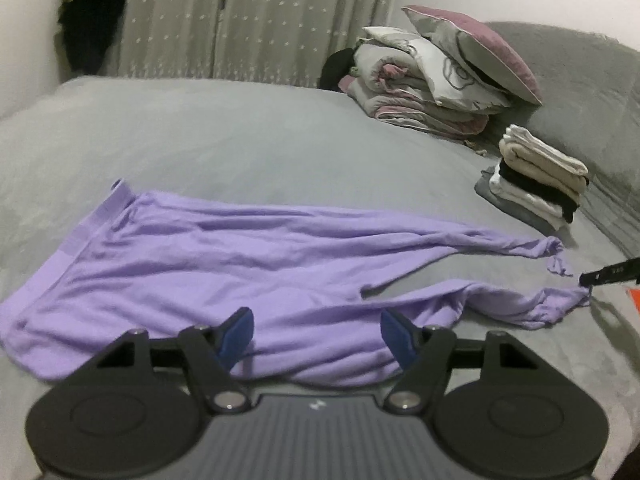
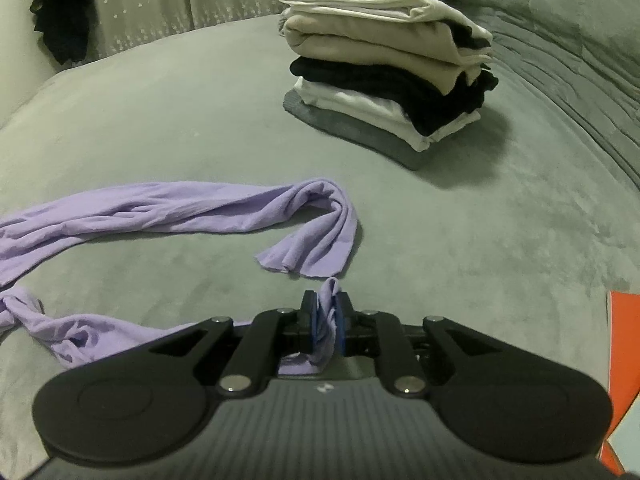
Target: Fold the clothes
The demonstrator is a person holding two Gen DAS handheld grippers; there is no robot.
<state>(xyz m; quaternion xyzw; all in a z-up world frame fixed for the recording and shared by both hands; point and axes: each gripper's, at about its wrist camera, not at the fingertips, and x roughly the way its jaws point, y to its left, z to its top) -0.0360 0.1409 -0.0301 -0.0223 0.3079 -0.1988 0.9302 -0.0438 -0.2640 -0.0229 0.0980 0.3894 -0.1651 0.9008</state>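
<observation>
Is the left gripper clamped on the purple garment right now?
No: the left gripper stands open above the purple garment, with its blue pads apart and no cloth pinched between them.

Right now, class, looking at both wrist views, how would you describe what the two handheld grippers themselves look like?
Both match. The left gripper and right gripper each have a dark grey ribbed body with a small white mark, two round black discs at the sides, black angled linkage arms with silver pivot screws, and blue pads on the fingertips. No cables, hands or sleeves show.
</observation>
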